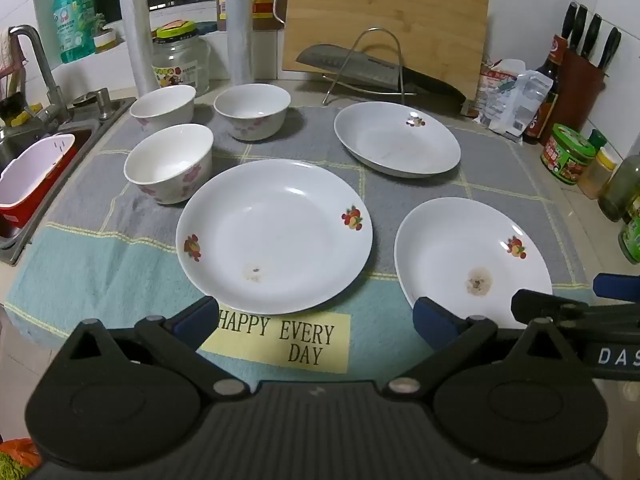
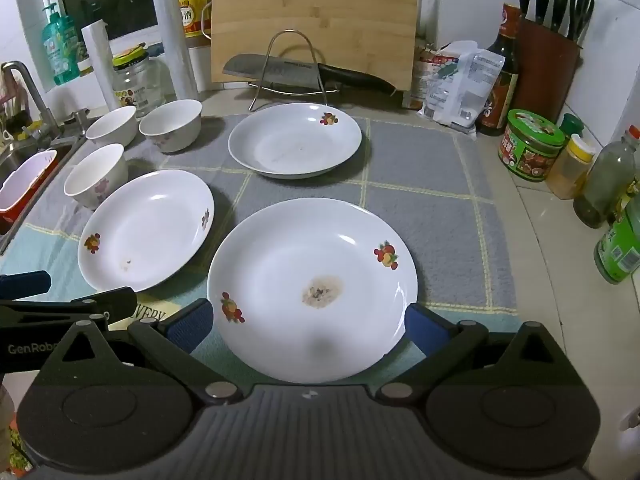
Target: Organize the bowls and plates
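Three white plates with fruit prints lie on a checked mat point(image 1: 400, 192): a near-left plate point(image 1: 274, 236) point(image 2: 146, 230), a near-right plate point(image 1: 472, 260) point(image 2: 312, 288) with a brown stain, and a far plate point(image 1: 396, 138) point(image 2: 296, 140). Three white bowls with pink flowers stand at the left: point(image 1: 168, 164), point(image 1: 162, 106), point(image 1: 252, 110); they also show in the right wrist view point(image 2: 96, 174), point(image 2: 110, 124), point(image 2: 170, 124). My left gripper point(image 1: 316, 320) is open and empty, just short of the near-left plate. My right gripper point(image 2: 308, 326) is open, fingers either side of the near-right plate's front rim.
A sink point(image 1: 24, 148) with a red and white tub lies left. A knife on a wire rack point(image 1: 368, 68) and a cutting board point(image 1: 384, 20) stand behind. Bottles and jars point(image 2: 532, 144) and a knife block point(image 2: 548, 40) line the right edge.
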